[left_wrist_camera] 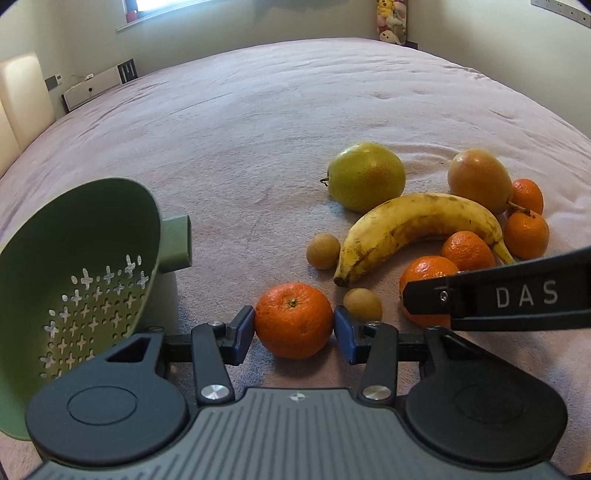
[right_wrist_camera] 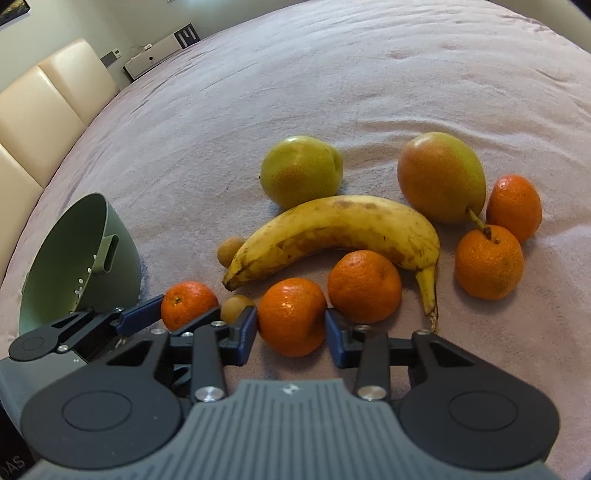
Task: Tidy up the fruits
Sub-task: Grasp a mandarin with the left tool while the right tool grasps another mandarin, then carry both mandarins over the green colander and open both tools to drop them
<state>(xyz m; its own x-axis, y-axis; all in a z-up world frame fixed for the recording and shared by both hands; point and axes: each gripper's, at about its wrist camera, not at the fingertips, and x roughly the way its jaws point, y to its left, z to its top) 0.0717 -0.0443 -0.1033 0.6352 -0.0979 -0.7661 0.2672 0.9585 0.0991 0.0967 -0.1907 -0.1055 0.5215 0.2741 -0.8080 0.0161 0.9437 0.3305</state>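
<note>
Nothing has reached the green colander (left_wrist_camera: 85, 280) yet: it lies tipped on its side toward the bed's (left_wrist_camera: 258, 122) left edge, and what shows of its inside looks bare. The left gripper (left_wrist_camera: 294, 328) has its fingers pinching one mandarin (left_wrist_camera: 293, 319); the right gripper (right_wrist_camera: 291, 328) brackets a second mandarin (right_wrist_camera: 291, 315), contact probable but hard to confirm. The banana (right_wrist_camera: 340, 232), two pears, three more mandarins and two small brown fruits are left in a cluster mid-bed.

Pale room around a pink-blanketed bed (left_wrist_camera: 258, 122).
I see cream padded panels (right_wrist_camera: 48, 107) left, a bright window (left_wrist_camera: 147, 5), perhaps plush toys (left_wrist_camera: 391, 18) in the far corner.
</note>
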